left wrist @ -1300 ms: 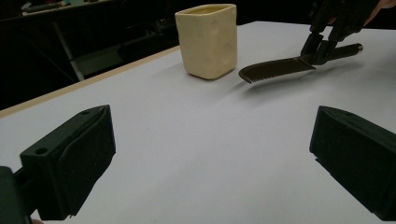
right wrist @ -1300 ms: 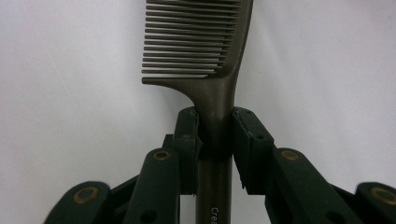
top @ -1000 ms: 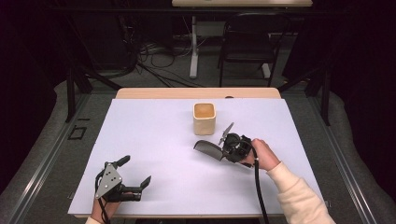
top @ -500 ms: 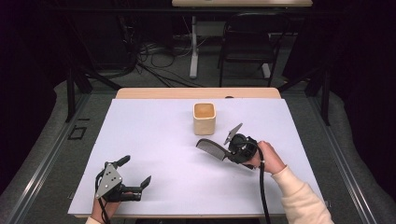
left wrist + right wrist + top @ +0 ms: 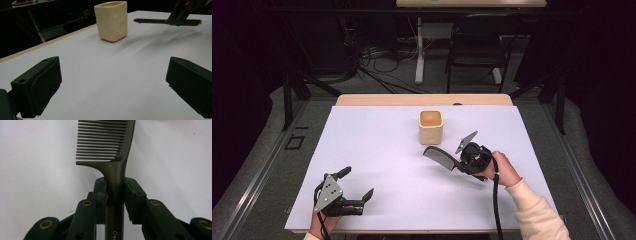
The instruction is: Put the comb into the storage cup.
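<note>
A: Lots of bare white table (image 5: 387, 150) in the middle. Only 1 cup (image 5: 431, 126) standing near the far edge, upright.

B: And plenty of room on the left side too. Left gripper (image 5: 357, 187) sitting low by the near edge, close to the table's front corner.

A: Wide open there, right? Nothing between its 2 black jaws?

B: Yes, spread far apart, just bare table between them in the left gripper view. Cup (image 5: 111, 20) well ahead of them.

A: Now the right gripper (image 5: 460, 162). Near the cup?

B: Just in front of the cup and a bit to the right, not touching it. Squeezed tight on a dark comb (image 5: 441, 157).

A: Held where?

B: By the handle, just below the teeth. Comb (image 5: 110, 147) sticking straight out past the fingertips, teeth to 1 side. Comb up in the air over the table, casting a soft shadow.
</note>
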`<action>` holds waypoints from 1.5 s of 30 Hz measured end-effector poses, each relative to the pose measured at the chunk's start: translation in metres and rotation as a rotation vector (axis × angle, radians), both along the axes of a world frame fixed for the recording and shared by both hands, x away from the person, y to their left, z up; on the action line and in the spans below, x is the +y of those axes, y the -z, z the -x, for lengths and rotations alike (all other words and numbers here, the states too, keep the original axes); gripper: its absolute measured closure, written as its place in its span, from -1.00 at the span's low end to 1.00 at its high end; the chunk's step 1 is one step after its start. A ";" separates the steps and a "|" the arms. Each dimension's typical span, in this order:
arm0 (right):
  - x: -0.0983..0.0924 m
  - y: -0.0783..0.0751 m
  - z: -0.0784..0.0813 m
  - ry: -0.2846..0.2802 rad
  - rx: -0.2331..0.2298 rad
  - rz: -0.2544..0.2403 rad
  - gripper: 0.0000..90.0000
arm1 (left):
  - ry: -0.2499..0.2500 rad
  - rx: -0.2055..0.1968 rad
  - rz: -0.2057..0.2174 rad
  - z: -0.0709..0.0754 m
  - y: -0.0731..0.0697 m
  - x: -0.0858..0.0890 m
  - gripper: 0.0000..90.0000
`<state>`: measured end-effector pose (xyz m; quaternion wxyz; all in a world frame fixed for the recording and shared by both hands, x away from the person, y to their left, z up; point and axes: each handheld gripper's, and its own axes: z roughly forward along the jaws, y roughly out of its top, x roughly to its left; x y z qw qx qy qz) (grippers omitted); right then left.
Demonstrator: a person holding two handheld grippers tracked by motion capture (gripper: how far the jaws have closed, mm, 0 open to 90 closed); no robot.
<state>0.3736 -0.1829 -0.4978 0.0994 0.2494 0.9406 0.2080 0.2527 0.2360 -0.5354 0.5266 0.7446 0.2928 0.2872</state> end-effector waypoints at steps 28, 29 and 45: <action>-0.013 -0.018 0.003 0.019 -0.052 -0.109 0.61 | 0.000 0.000 0.002 0.000 0.000 0.001 -1.00; -0.014 -0.019 0.003 0.017 -0.055 -0.114 0.61 | 0.000 0.000 0.001 0.000 0.000 0.001 -1.00; -0.018 -0.030 0.007 0.033 -0.097 -0.172 0.61 | 0.001 0.002 0.002 -0.001 0.000 0.000 -1.00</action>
